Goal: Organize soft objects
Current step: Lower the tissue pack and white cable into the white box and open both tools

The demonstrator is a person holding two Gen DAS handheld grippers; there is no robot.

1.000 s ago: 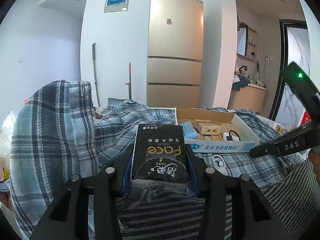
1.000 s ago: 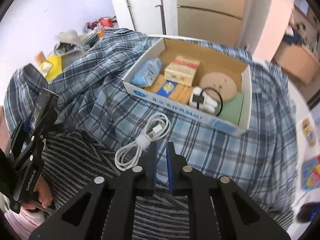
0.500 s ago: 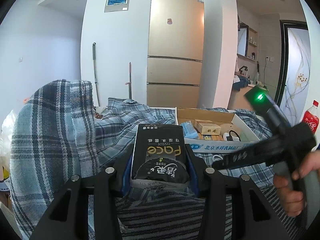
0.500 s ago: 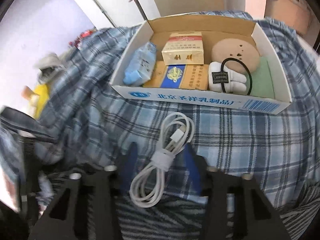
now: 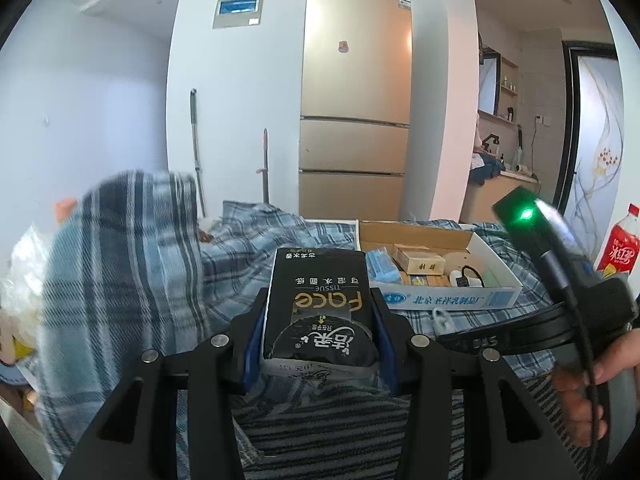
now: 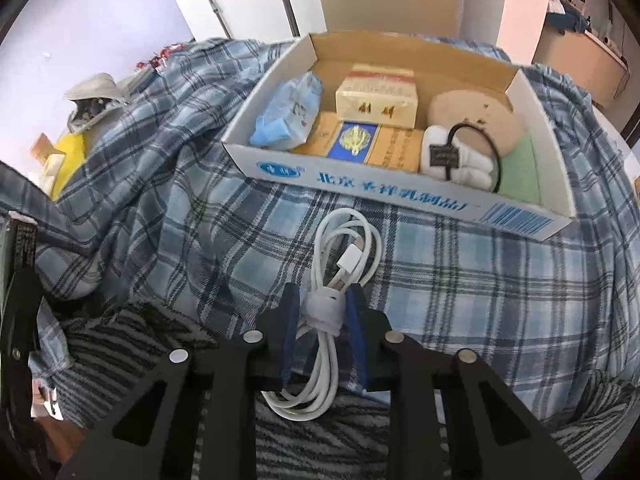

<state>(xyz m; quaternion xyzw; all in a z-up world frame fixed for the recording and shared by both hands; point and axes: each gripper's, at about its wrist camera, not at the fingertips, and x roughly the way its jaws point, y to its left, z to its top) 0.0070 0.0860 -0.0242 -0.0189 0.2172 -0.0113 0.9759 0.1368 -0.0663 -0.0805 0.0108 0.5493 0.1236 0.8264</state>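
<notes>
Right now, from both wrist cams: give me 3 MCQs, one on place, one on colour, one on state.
1. Where is the cable?
A. in the box
B. on the plaid cloth in front of the box
C. on the floor

2. What colour is the tissue pack?
A. black
B. yellow
C. pink

3. What is the left gripper doing?
A. open, empty
B. shut on the cable
C. shut on the tissue pack

Answers:
1 B: the cable lies on the plaid cloth, on the near side of the box.
2 A: black wrapper with gold lettering.
3 C: both pads press the pack's sides.
</notes>
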